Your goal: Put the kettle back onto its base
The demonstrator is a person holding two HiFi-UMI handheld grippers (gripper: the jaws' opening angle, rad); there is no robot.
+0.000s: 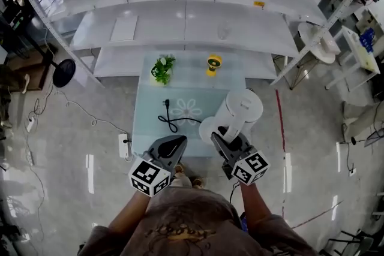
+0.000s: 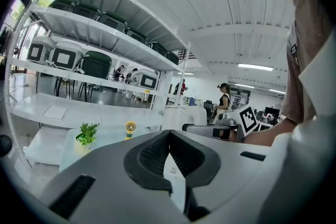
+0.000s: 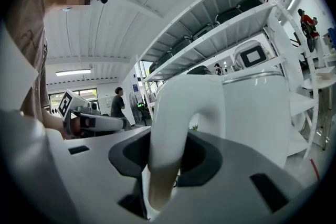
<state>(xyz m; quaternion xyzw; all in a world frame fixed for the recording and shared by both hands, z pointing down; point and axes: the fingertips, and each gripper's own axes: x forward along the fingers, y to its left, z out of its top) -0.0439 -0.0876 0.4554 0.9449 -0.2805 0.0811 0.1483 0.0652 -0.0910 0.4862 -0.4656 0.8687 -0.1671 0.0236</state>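
Note:
The white kettle [image 1: 241, 111] is over the right side of the glass table [image 1: 149, 124], its handle toward me. My right gripper [image 1: 222, 135] is shut on that handle, and the right gripper view shows the curved handle [image 3: 176, 128] clamped between the dark pads, with the kettle body [image 3: 257, 118] beyond. The round white base [image 1: 207, 128] lies on the table, showing just left of the kettle's bottom; whether they touch is hidden. Its black cord [image 1: 171, 117] curls to the left. My left gripper [image 1: 179, 141] hovers at the table's near edge, shut on nothing [image 2: 168, 136].
A small potted plant [image 1: 162, 69] and a yellow desk fan [image 1: 213, 64] stand at the table's far edge. White shelves [image 1: 180, 27] with boxy appliances rise behind. A black floor fan [image 1: 63, 73] and a power strip [image 1: 123, 145] are on the floor to the left.

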